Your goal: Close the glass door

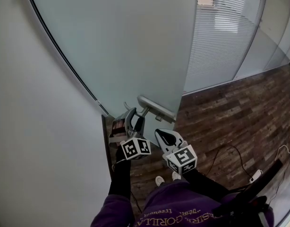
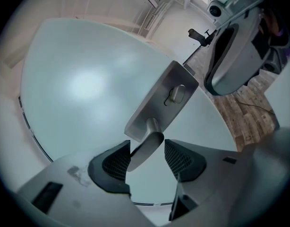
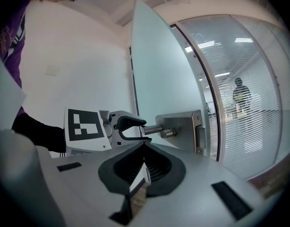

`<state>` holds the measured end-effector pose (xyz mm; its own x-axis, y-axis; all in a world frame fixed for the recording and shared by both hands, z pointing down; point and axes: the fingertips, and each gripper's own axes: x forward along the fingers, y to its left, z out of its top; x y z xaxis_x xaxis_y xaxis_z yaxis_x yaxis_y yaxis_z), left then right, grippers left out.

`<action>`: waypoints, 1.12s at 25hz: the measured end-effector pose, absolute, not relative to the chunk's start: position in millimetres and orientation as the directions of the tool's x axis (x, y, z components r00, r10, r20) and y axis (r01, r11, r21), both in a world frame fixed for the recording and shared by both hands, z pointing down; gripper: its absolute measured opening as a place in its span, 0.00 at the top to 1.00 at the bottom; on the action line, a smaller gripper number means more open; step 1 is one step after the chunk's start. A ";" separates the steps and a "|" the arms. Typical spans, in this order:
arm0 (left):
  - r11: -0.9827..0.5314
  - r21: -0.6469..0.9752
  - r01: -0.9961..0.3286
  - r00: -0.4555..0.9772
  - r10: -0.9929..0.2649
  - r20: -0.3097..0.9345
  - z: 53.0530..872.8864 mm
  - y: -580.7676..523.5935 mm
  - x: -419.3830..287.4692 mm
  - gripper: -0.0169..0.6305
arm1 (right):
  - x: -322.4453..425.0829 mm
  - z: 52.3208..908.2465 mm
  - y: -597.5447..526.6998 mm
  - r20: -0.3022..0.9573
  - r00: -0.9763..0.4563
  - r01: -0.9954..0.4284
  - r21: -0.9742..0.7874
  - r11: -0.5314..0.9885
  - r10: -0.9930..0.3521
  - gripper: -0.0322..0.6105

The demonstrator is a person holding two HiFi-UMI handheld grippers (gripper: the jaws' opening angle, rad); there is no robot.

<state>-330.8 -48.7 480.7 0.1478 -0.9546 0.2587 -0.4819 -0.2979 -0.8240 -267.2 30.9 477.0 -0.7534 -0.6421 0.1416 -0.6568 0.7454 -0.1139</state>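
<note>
Glass door (image 1: 116, 37), frosted pale grey, with metal lever handle (image 1: 157, 109)

The left gripper (image 1: 132, 118) is pointing forward and slightly below level, with its jaws standing wide apart. The door handle lever (image 2: 146, 150) is lying between the pads, unclamped. The right gripper (image 1: 160, 134) is hovering just beside the left one, jaws pressed together and holding nothing. The left forearm (image 1: 120, 174) and right forearm (image 1: 204, 181) are both reaching forward from the torso in dark sleeves.
</note>
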 end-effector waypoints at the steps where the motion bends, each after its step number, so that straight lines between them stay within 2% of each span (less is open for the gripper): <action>1: -0.299 -0.828 -0.475 0.142 -0.954 0.263 481.0 -50.3 -331.7 0.63 | -267.6 478.0 31.0 0.144 -0.752 -0.658 -0.114 0.744 -0.643 0.96; 3: -0.312 -0.832 -0.458 0.122 -0.950 0.288 482.6 -53.0 -332.8 0.67 | -267.5 480.2 31.1 0.148 -0.749 -0.662 -0.112 0.741 -0.646 0.96; 7: -0.353 -0.833 -0.426 0.098 -0.933 0.346 487.0 -54.3 -332.4 0.68 | -266.0 483.4 32.7 0.148 -0.740 -0.672 -0.108 0.733 -0.657 0.96; 17: -0.382 -0.850 -0.363 0.152 -0.924 0.351 489.9 -60.3 -324.9 0.70 | -250.7 489.6 24.0 0.157 -0.678 -0.734 -0.096 0.672 -0.718 0.96; 28: -0.438 -0.837 -0.329 0.144 -0.899 0.414 505.6 -82.4 -308.0 0.71 | -233.9 504.0 5.9 0.158 -0.670 -0.741 -0.082 0.666 -0.726 0.96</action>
